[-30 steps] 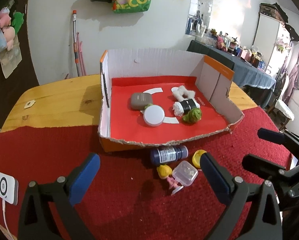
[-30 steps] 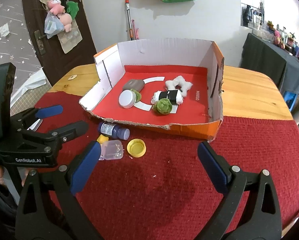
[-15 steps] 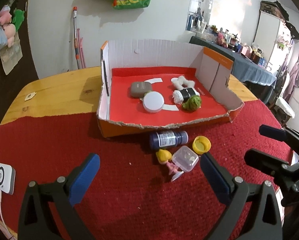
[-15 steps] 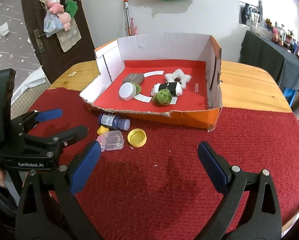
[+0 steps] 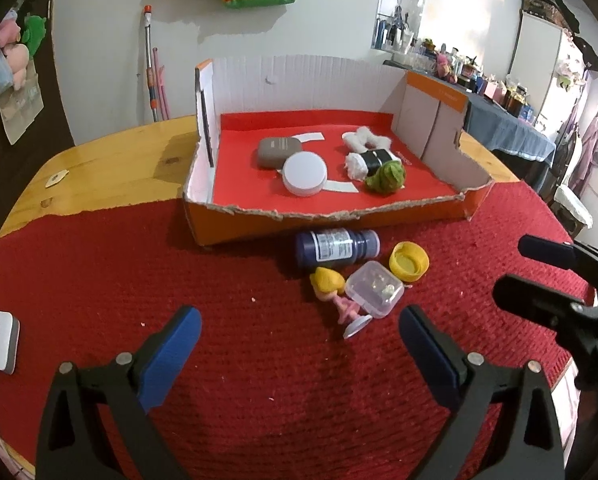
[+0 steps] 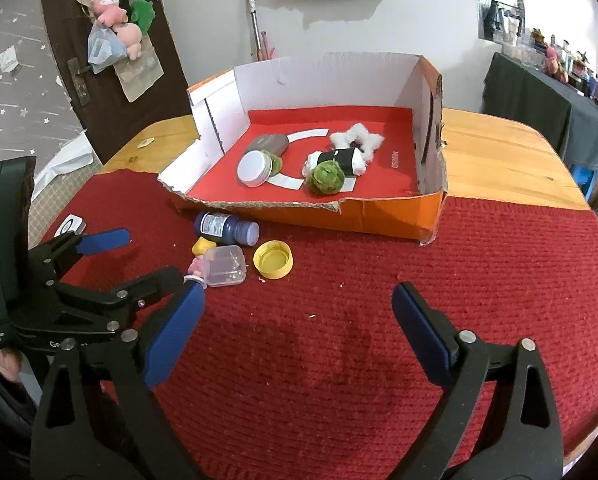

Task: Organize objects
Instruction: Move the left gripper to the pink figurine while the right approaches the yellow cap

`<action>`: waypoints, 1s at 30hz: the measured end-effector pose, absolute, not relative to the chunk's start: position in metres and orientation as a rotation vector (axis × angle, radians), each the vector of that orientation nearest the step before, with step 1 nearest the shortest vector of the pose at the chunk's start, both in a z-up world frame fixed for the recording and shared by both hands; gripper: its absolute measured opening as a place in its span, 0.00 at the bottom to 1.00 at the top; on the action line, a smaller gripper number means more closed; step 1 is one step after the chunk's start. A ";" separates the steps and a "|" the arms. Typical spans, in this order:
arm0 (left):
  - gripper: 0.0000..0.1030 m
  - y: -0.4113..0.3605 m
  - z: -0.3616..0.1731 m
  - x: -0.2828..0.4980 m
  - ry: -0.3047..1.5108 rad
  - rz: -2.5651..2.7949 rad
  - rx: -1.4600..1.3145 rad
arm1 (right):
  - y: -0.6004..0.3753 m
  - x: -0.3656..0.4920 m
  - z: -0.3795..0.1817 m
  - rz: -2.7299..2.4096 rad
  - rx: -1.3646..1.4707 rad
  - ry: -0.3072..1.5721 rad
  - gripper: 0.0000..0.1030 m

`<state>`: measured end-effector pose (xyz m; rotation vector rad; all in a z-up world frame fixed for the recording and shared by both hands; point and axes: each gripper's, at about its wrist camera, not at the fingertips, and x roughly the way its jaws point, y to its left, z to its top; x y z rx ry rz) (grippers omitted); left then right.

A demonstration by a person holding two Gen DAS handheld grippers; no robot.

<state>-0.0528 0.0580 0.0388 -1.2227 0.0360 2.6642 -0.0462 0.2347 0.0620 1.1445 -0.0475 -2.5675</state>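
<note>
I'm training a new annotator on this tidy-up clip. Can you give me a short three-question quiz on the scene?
1. True or false: the blue bottle lies inside the box.
2. Which thing touches the doll? A) green ball B) clear case C) white tin
3. Fill in: the yellow cap lies on the red ____.

Key
1. False: it lies on its side on the mat, just in front of the box.
2. B: the case lies against the doll; the ball and the tin are in the box.
3. mat
</note>
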 end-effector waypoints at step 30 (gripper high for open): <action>0.91 0.049 0.020 -0.068 0.083 2.717 -1.305 | 0.219 -0.083 0.028 -2.505 1.283 0.035 0.68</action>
